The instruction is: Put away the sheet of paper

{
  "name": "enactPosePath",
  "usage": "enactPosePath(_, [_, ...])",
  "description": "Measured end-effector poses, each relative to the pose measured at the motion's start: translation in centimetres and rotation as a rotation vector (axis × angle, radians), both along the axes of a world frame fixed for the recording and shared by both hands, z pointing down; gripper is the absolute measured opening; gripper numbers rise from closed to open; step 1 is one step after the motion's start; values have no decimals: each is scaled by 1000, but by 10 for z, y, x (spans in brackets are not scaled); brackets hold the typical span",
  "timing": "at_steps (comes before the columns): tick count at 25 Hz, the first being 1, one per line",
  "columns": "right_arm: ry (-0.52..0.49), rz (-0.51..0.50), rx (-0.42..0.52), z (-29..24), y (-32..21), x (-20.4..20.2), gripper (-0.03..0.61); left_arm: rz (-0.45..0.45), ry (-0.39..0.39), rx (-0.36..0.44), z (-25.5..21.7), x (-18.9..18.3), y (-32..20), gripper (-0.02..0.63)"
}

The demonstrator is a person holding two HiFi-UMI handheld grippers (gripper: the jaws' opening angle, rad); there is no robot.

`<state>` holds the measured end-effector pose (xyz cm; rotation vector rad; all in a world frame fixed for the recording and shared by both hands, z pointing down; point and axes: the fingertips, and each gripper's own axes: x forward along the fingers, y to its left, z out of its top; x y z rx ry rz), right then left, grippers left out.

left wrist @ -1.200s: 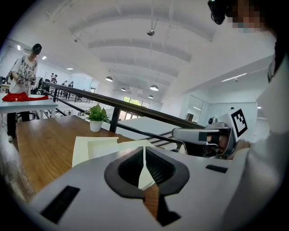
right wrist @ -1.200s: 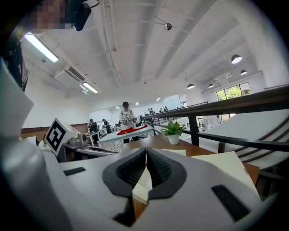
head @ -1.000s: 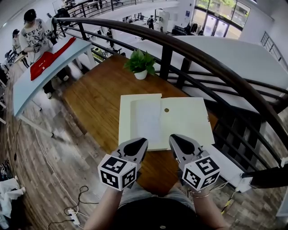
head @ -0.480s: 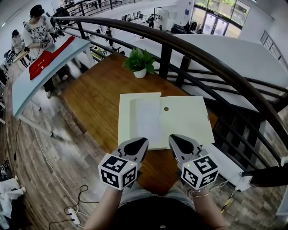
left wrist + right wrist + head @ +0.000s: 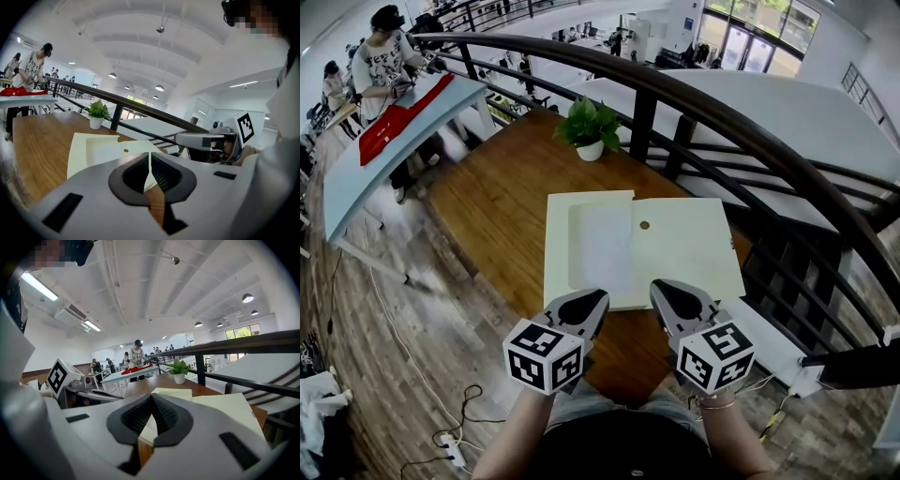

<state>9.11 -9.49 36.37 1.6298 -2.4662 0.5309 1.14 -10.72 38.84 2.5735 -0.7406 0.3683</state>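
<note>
- little has moved since the earlier frames: both tools sit in nearly the same spots, and the person at the far table now shows a bit higher and further left in the head view
- left tool (image 5: 592, 300) has its jaws together with nothing between them; its tip is over the near edge of the folder (image 5: 694, 253)
- right tool (image 5: 664, 292) also has its jaws together and empty, just beside the left one at the same near edge
- each tool carries a cube with black-and-white square markers (image 5: 542, 356)
- sheet of paper (image 5: 602, 246) lies flat on the left-centre part of the open cream folder, just ahead of both tools, held by neither
- small round brown dot (image 5: 644, 225) on the folder, just right of the sheet
- folder lies on the wooden counter (image 5: 497, 206)
- potted plant (image 5: 590, 127) in a white pot stands at the far edge of the counter, well apart from the folder
- dark curved railing (image 5: 722, 117) runs behind and to the right of the counter
- red cloth (image 5: 398, 117) lies on a pale blue table far left
- white power strip (image 5: 455, 452) with cable on the floor, lower left
</note>
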Motion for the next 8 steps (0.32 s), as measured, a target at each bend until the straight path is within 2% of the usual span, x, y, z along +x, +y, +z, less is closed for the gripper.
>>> enactPosePath(8, [-9, 5, -14, 3, 2, 2, 26, 10, -16, -7, 4, -2, 2, 28])
